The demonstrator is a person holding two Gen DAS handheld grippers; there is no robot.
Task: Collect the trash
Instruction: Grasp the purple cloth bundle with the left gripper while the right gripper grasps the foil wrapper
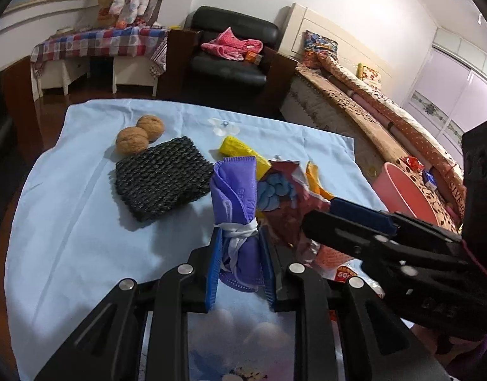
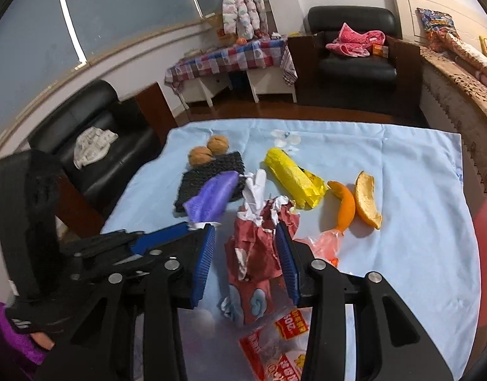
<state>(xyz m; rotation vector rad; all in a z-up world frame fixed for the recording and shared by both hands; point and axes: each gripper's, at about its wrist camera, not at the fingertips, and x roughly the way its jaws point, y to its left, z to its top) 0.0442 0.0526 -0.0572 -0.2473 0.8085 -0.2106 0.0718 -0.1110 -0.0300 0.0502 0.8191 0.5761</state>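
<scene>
Your left gripper has its ribbed blue jaws pinching the purple cloth bundle, soft fleece tied with a white strip, on the counter under its pale blue sheet; your right gripper has its jaws closed on the crumpled red wrapper, torn and papery, with a clear printed bag beneath; just beyond lie a crinkled yellow bag, two curved orange peels, a black woven mat and two wrinkled walnuts; a pink bucket stands off the counter's right edge.
</scene>
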